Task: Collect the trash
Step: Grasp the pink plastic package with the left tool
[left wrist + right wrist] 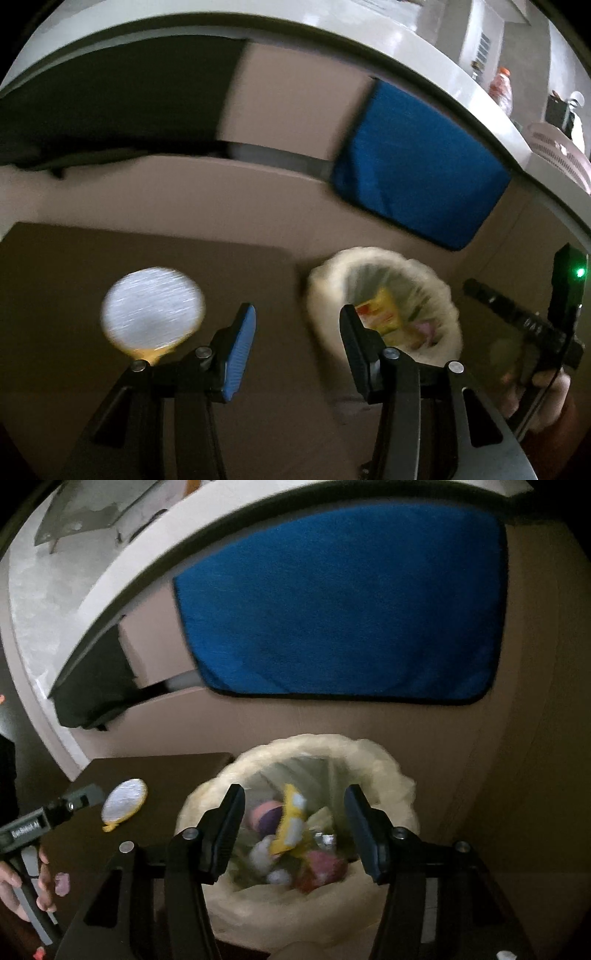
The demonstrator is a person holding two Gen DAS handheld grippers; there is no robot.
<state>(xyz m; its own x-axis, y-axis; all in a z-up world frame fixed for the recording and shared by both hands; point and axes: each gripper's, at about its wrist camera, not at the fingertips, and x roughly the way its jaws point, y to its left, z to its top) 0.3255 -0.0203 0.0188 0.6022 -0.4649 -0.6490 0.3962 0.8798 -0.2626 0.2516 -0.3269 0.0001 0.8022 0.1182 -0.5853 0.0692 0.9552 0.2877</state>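
Overhead, the blue cloth hangs on the beige wall; below it, the lined trash bin holds wrappers. Right gripper gapes wide over it, empty. Left gripper, equally wide, grips nothing beside the foil lid.

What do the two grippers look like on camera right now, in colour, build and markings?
Left gripper: black angular linkage with silver pivot pins, and a ribbed blue pad on one finger. Right gripper: the same black frame and silver pins, with dark pads. Its body, seen from the left wrist, shows a green light.
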